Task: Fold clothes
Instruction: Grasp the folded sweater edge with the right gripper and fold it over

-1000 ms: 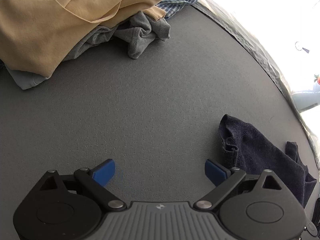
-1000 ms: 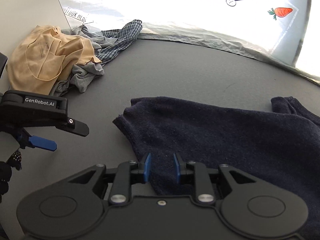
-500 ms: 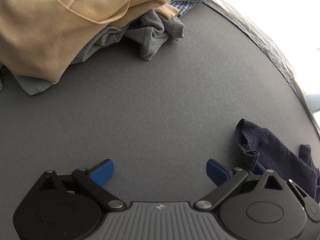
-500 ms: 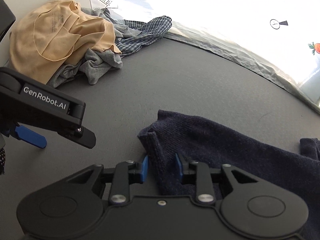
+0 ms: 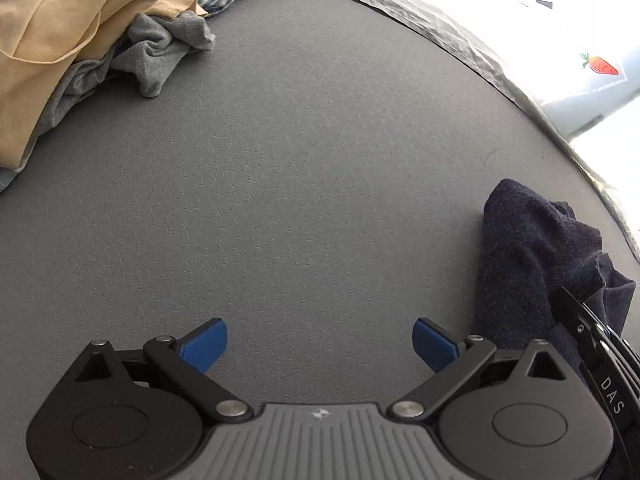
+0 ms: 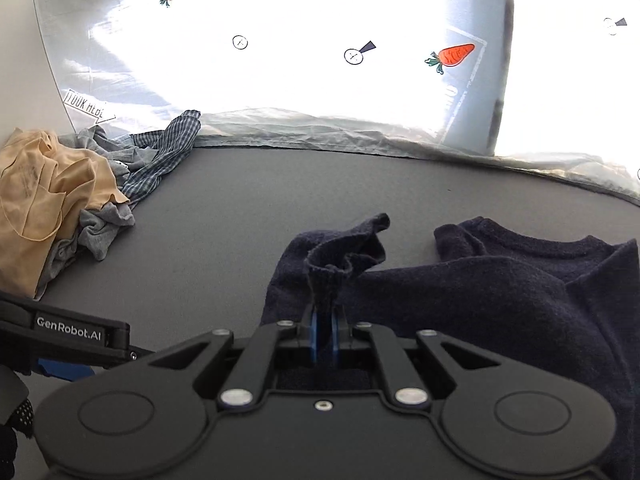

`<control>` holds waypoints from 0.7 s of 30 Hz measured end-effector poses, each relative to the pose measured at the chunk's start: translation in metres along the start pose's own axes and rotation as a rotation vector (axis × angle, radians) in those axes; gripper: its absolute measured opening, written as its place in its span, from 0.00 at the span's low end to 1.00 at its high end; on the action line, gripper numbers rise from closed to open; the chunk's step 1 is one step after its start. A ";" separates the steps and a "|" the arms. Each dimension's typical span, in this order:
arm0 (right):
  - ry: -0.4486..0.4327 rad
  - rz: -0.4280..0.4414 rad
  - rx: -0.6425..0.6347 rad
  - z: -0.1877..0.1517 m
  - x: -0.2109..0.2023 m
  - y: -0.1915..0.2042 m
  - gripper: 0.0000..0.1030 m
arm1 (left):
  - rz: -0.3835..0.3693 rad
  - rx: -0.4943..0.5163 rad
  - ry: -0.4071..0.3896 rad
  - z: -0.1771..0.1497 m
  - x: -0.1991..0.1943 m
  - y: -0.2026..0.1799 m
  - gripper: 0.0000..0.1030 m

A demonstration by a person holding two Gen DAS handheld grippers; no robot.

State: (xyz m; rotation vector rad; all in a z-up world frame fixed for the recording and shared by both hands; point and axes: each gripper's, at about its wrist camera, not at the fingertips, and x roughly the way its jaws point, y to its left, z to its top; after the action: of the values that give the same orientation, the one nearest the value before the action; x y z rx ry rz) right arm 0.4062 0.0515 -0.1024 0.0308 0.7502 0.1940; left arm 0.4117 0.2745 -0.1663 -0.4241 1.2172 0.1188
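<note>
Since a second ago the right gripper (image 6: 324, 330) has gone from half-open over the flat edge of the navy sweater (image 6: 500, 292) to pinched tight on it, and the cloth between its blue pads now stands up in a bunched peak instead of lying flat on the grey table (image 6: 248, 216). From that pinch the sweater runs away to the right, its ribbed neckline lying on the table on the far side and its body spreading toward the right edge of the view. The left gripper (image 5: 320, 344) hovers low over bare grey table with its blue fingers (image 5: 204, 344) spread wide and nothing between them; in the right wrist view its black body, lettered GenRobot.AI, shows at the lower left, just beside the right tool. In the left wrist view the lifted sweater rises as a dark fold at the right, close to the right-hand finger but not touching it. Well apart from both tools, at the far left of the table, sits the pile of unfolded clothes: a tan garment (image 6: 44, 204) on top, a crumpled grey one (image 6: 102, 230) spilling out below it, and a blue checked shirt (image 6: 164, 156) trailing toward the back edge. Behind the table hangs a bright translucent sheet (image 6: 320, 60) printed with carrots.
</note>
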 end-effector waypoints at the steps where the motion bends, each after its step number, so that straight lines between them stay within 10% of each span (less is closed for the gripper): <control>1: -0.005 -0.017 0.023 -0.003 -0.006 -0.012 0.07 | -0.006 0.035 0.005 -0.004 0.001 -0.015 0.96; 21: -0.110 -0.244 0.382 -0.092 -0.117 -0.154 0.07 | 0.003 0.493 0.066 -0.110 0.011 -0.160 0.96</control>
State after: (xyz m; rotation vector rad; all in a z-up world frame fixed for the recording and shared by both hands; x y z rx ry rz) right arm 0.2850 -0.1253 -0.1057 0.3085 0.6660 -0.1843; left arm 0.3681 0.0848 -0.1664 0.0046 1.2629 -0.1924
